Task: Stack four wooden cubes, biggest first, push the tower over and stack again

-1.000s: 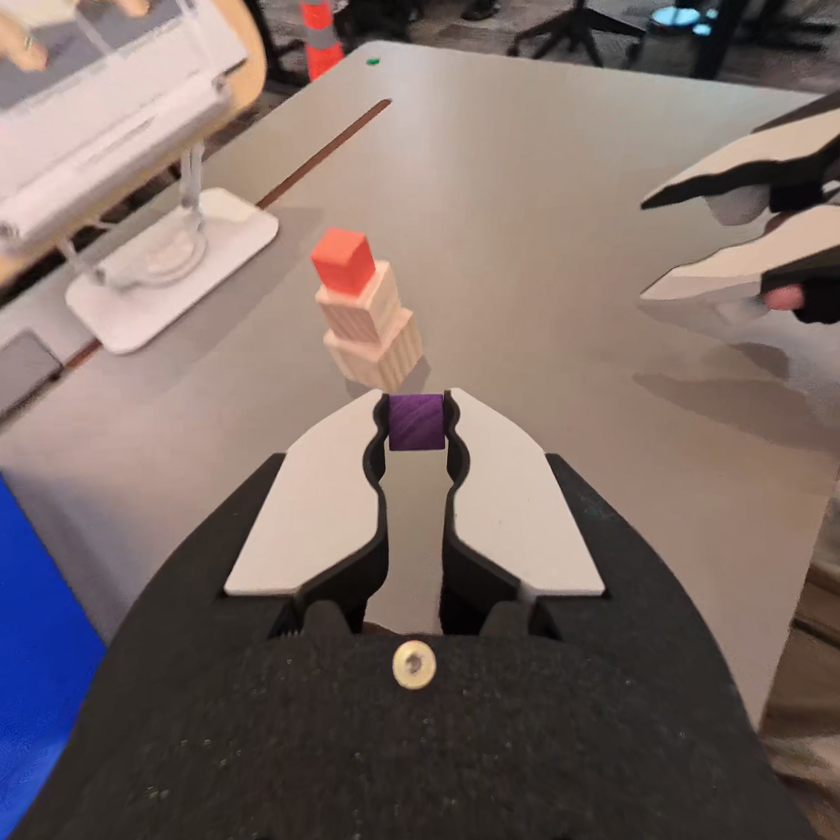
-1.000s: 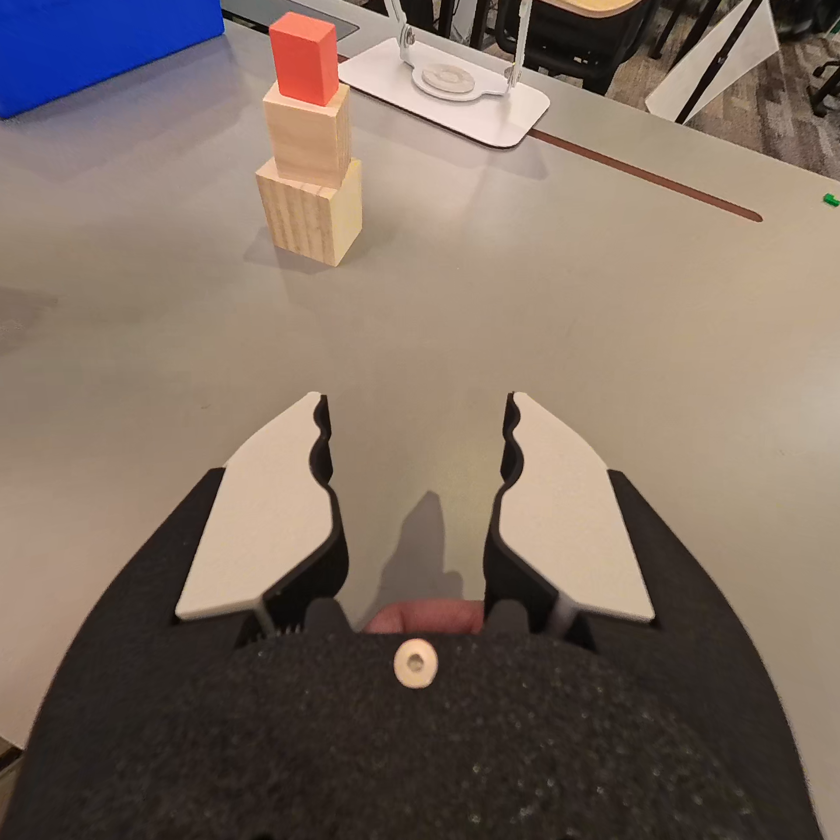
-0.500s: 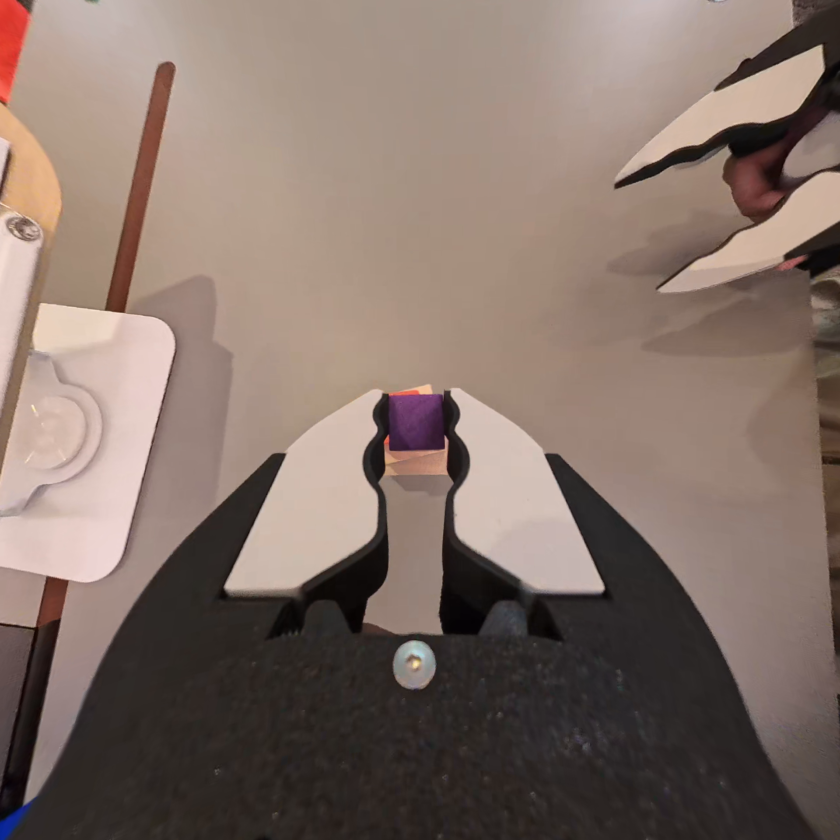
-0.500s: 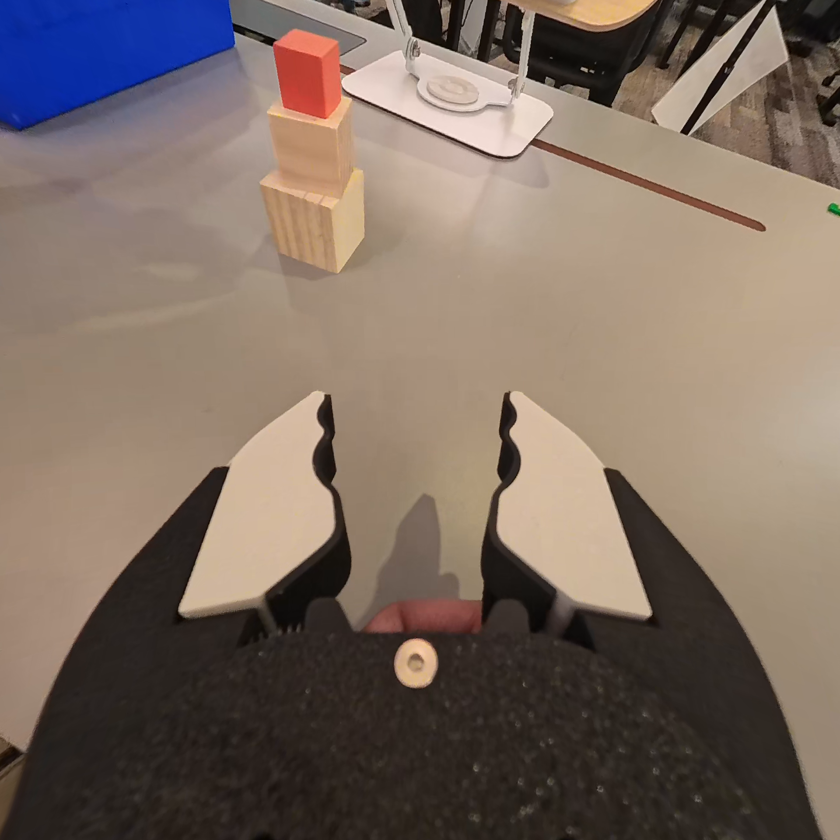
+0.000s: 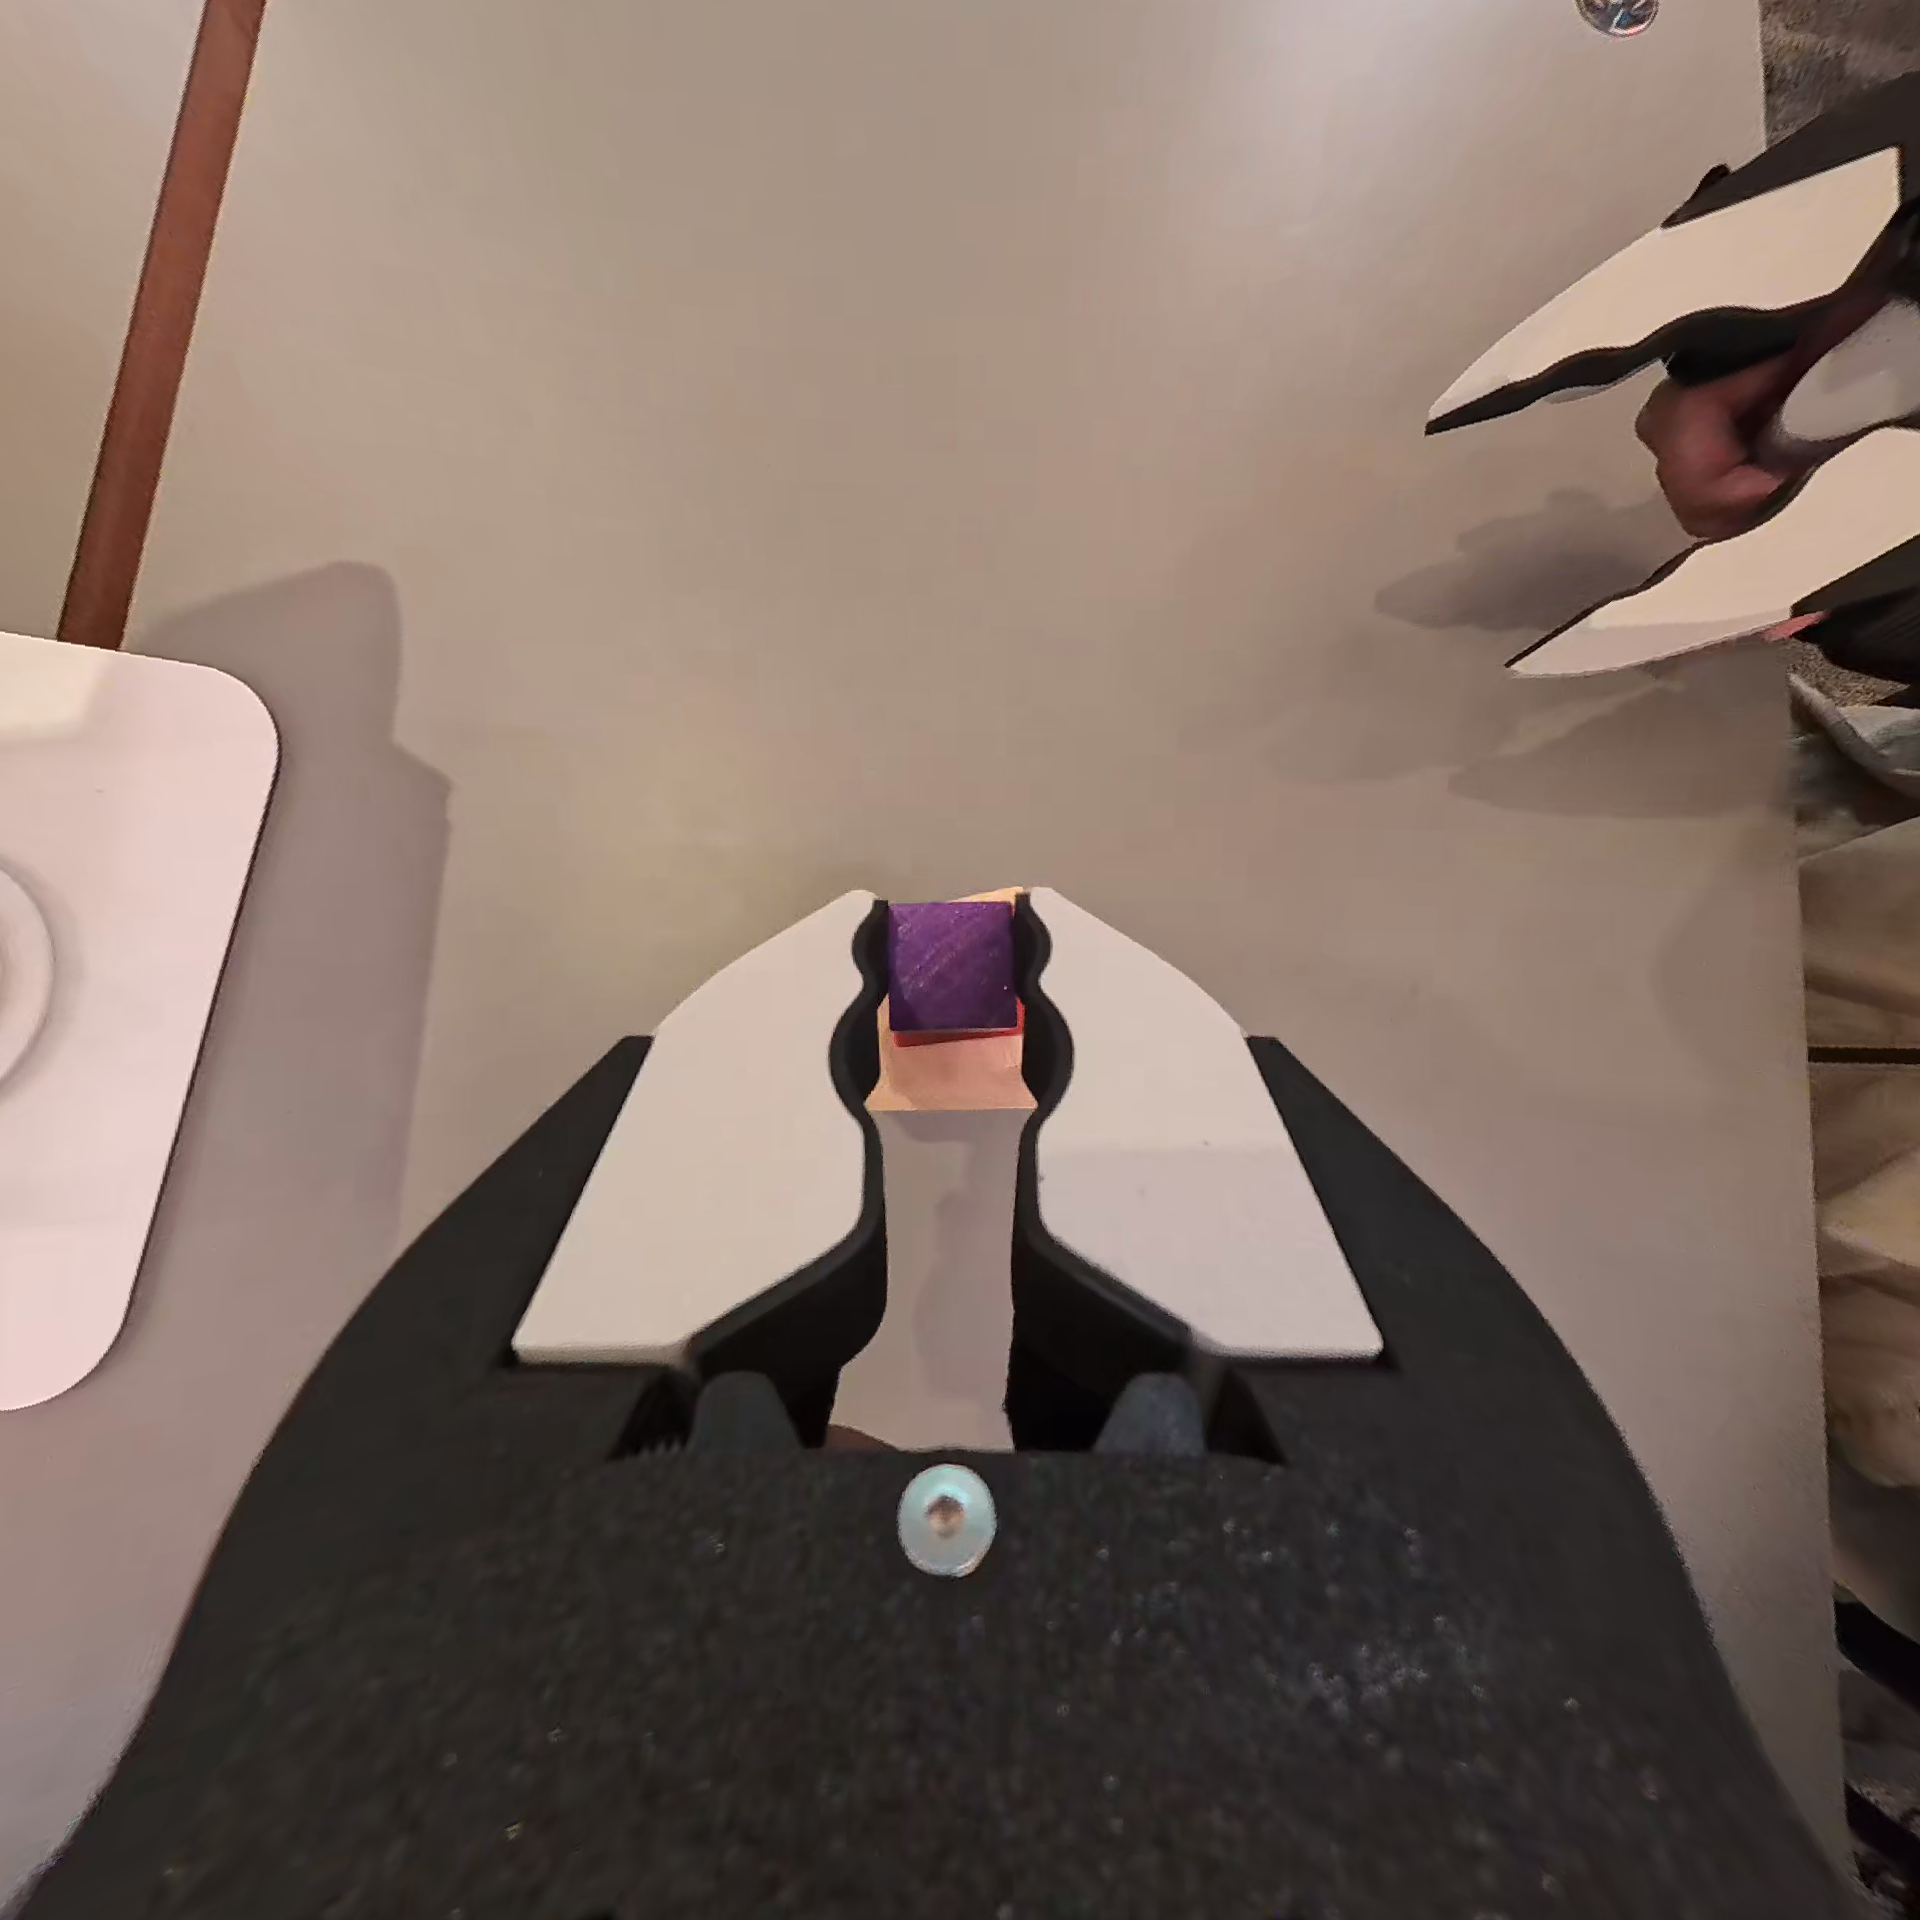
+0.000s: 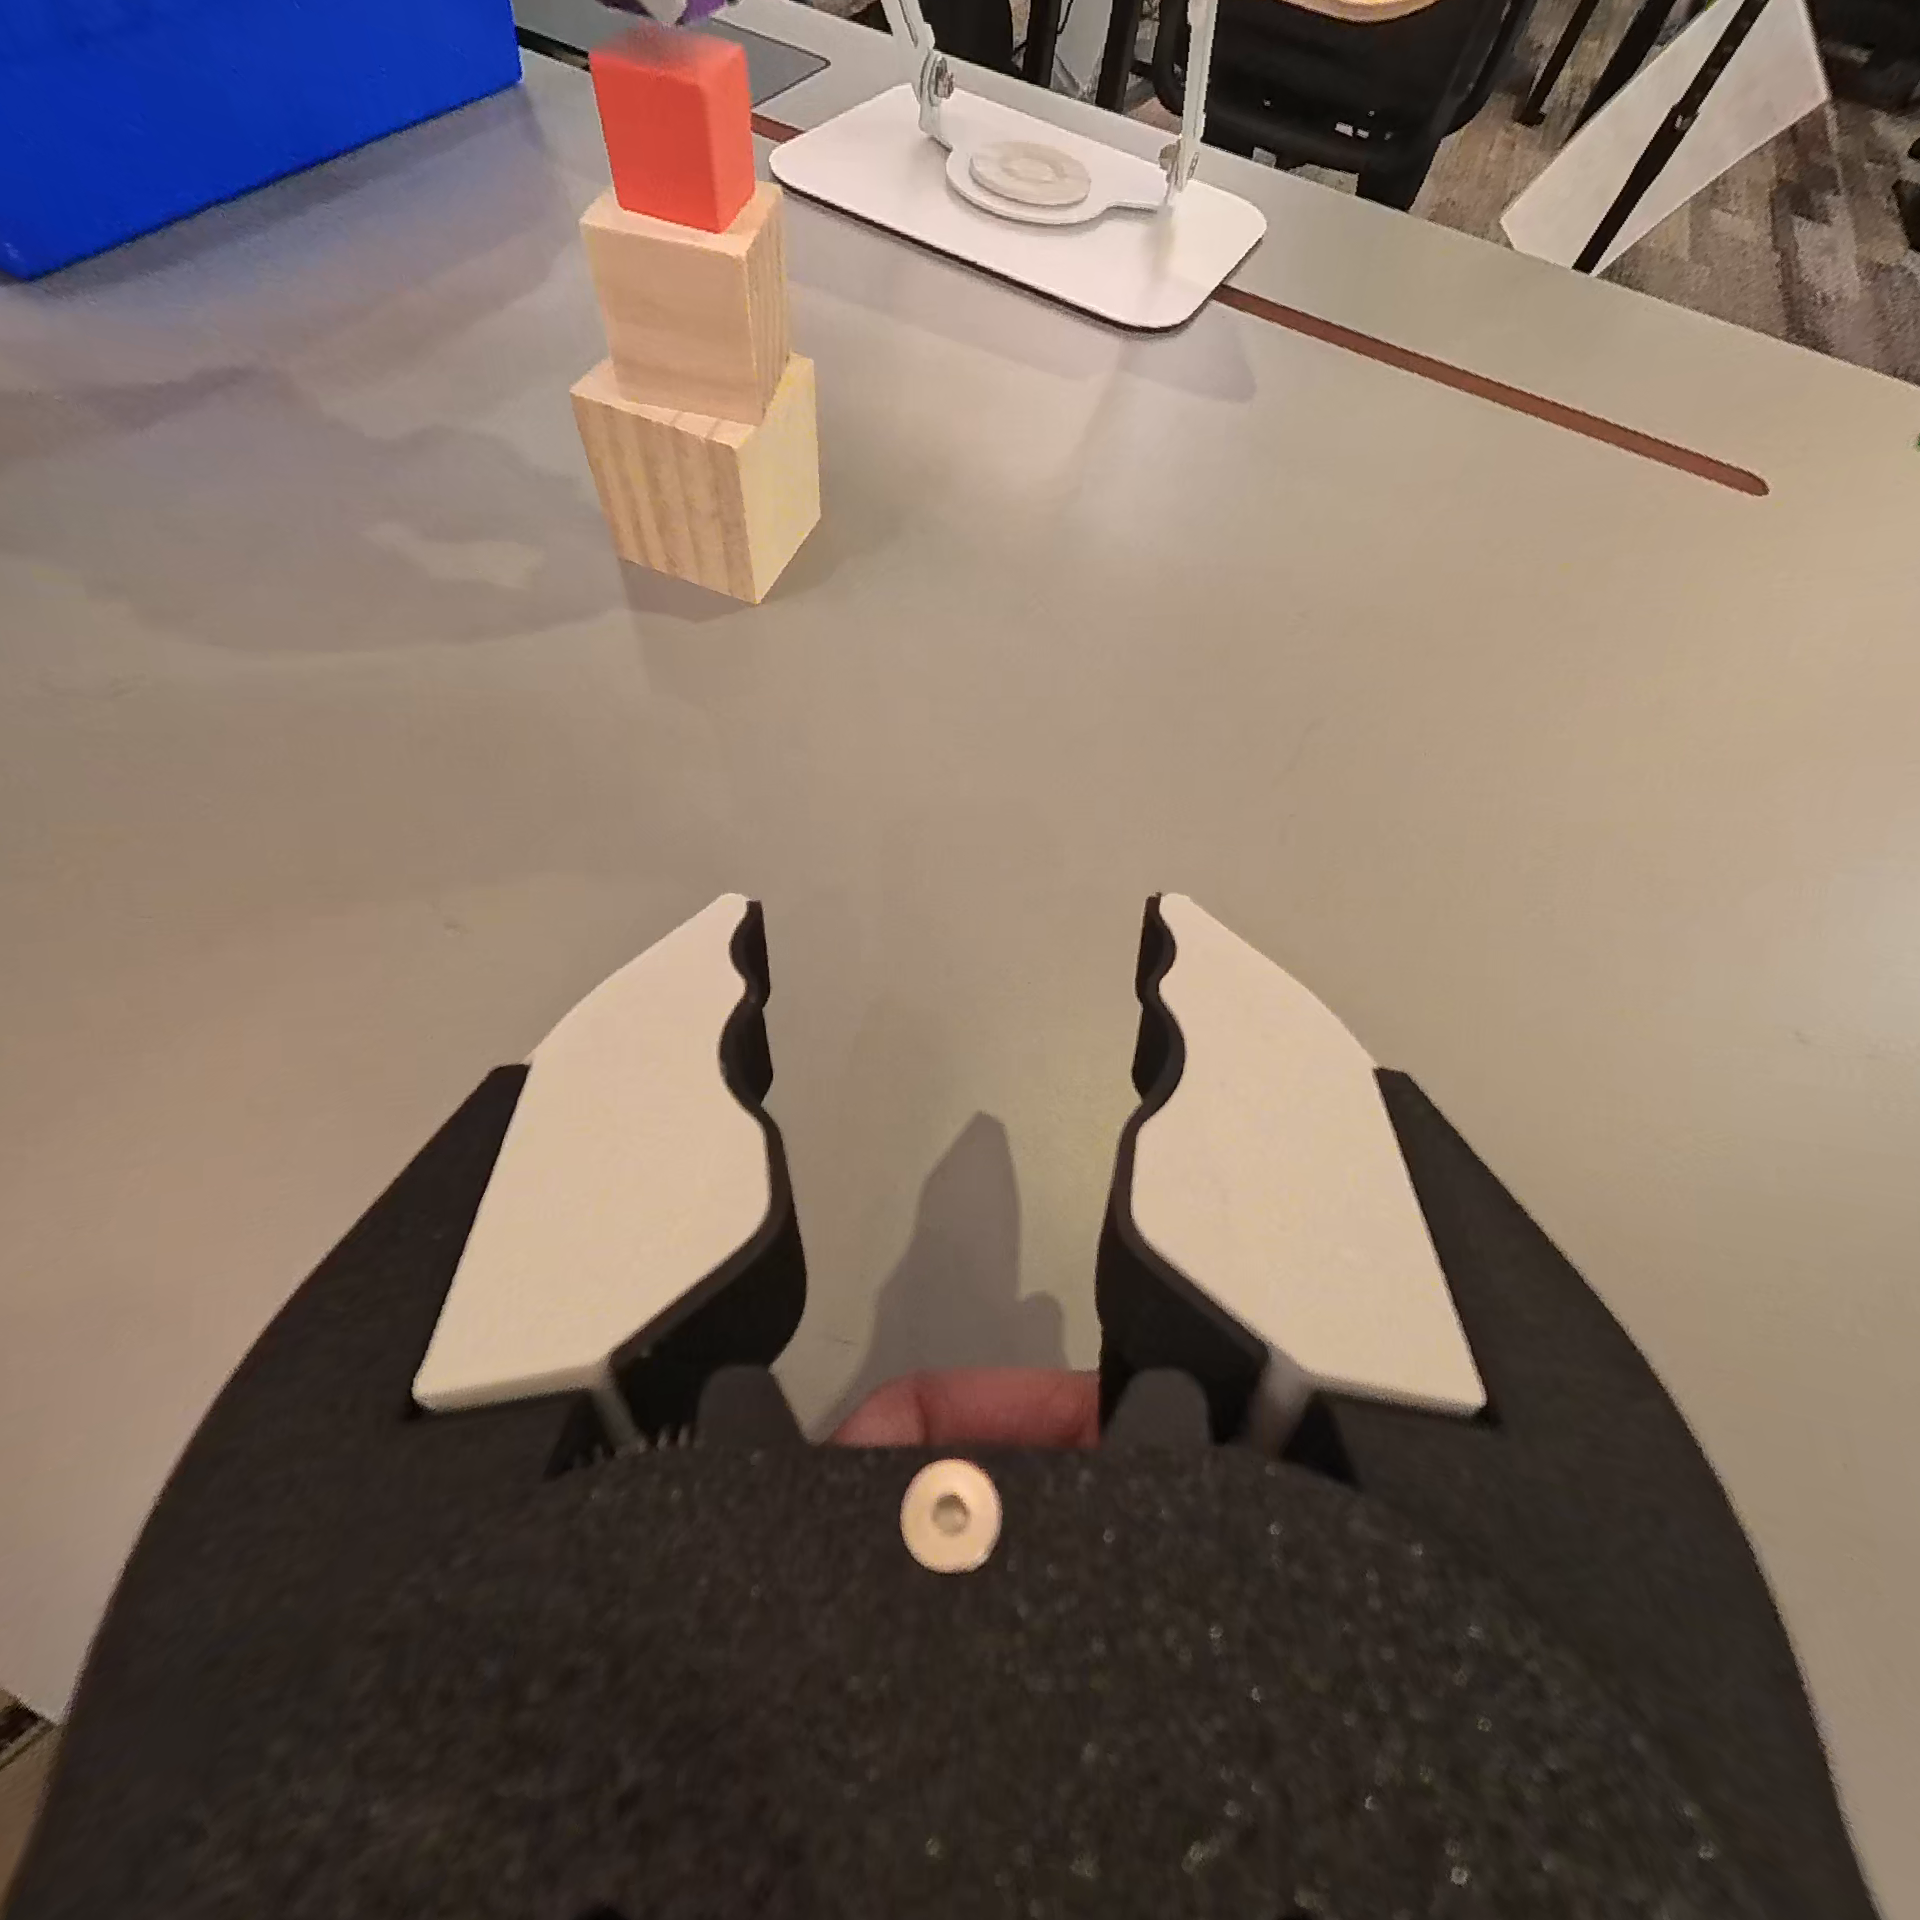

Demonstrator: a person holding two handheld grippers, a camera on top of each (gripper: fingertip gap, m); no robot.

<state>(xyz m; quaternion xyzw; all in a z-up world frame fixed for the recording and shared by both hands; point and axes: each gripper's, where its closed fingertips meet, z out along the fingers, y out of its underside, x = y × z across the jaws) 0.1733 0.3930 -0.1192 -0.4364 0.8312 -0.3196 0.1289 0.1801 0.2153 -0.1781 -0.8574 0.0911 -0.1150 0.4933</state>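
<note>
Purple cube (image 5: 948, 962) pinched in my left gripper (image 5: 951, 914), looking straight down. Red cube (image 5: 961, 1033) peeks out at its 6 o'clock edge, pale wooden cube (image 5: 951, 1078) beneath, so I judge the purple sits slightly toward 12 o'clock of tower centre (contact with red: can't tell). Tower (image 6: 691, 312) stands on the desk (image 6: 1247, 675) at 11 o'clock from my right gripper (image 6: 951, 914), jaws wide, empty, well apart. Left arm is nearer.

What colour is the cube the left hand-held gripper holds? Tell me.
Purple cube; it shows best in the left wrist view.
</note>
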